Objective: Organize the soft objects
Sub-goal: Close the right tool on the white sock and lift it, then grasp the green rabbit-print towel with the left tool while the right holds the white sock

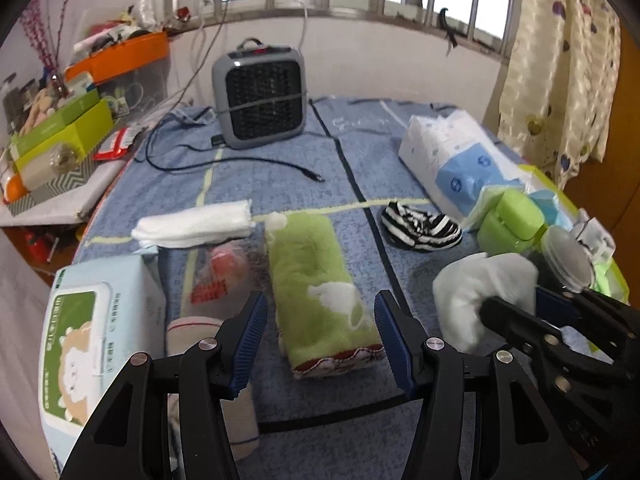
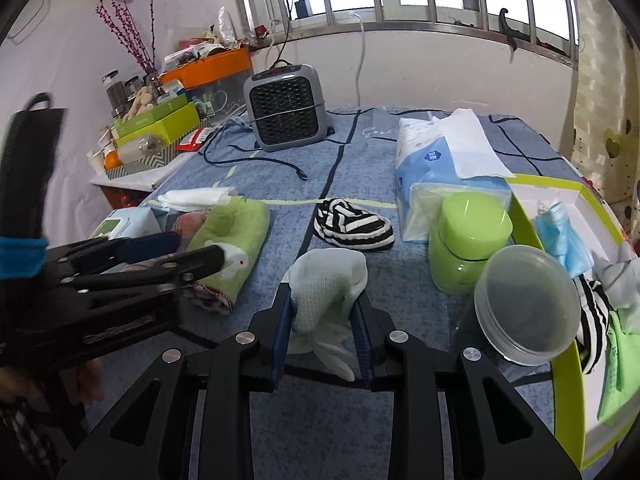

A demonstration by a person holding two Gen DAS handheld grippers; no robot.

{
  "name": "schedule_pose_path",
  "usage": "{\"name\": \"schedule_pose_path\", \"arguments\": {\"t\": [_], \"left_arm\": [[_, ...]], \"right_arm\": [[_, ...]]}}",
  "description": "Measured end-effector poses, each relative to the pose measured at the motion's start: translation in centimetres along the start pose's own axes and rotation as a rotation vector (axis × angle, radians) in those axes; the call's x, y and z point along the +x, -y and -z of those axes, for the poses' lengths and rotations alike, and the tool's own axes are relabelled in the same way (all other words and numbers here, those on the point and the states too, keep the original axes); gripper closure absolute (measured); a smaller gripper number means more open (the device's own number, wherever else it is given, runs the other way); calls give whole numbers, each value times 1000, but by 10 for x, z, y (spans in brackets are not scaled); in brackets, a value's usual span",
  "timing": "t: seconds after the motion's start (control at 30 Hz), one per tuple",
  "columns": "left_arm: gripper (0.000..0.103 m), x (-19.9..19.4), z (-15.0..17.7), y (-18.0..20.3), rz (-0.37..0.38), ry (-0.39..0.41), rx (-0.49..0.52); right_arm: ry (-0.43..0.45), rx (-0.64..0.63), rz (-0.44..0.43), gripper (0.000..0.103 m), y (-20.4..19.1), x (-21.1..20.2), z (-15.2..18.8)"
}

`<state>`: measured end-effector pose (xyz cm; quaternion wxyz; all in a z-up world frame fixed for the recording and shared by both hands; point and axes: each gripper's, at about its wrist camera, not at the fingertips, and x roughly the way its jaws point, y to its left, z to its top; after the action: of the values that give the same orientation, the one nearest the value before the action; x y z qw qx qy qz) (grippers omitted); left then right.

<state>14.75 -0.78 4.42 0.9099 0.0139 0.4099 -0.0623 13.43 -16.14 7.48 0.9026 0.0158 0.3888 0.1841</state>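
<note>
meanwhile right hand-held gripper clamps a pale sock; left hand-held gripper gapes above the green towel.

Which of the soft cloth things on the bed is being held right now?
The pale white sock, pinched in the right hand-held gripper. The green towel, striped sock and white cloth lie free.

Pale white sock, bunched, clamped between the right claw pads above the blue bed cover. Green towel lies folded lengthwise. Striped black-and-white sock lies crumpled beyond it.
</note>
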Motion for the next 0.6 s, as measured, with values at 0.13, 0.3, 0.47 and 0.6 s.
{"name": "schedule_pose_path", "arguments": {"t": [0.13,0.3,0.47,0.6], "left_arm": [[48,9,-3,6,-33,-16,15],[48,20,-6,10,-73,-37,26],[48,30,-7,13,-99,-61,41],[48,38,-5,14,-119,-80,46]], "right_arm": [[10,-4,-4,74,1,-1,1],[10,8,9,73,6,-1,2],[15,26,0,73,10,-2,3],[16,26,-4,73,11,-2,4]]}}
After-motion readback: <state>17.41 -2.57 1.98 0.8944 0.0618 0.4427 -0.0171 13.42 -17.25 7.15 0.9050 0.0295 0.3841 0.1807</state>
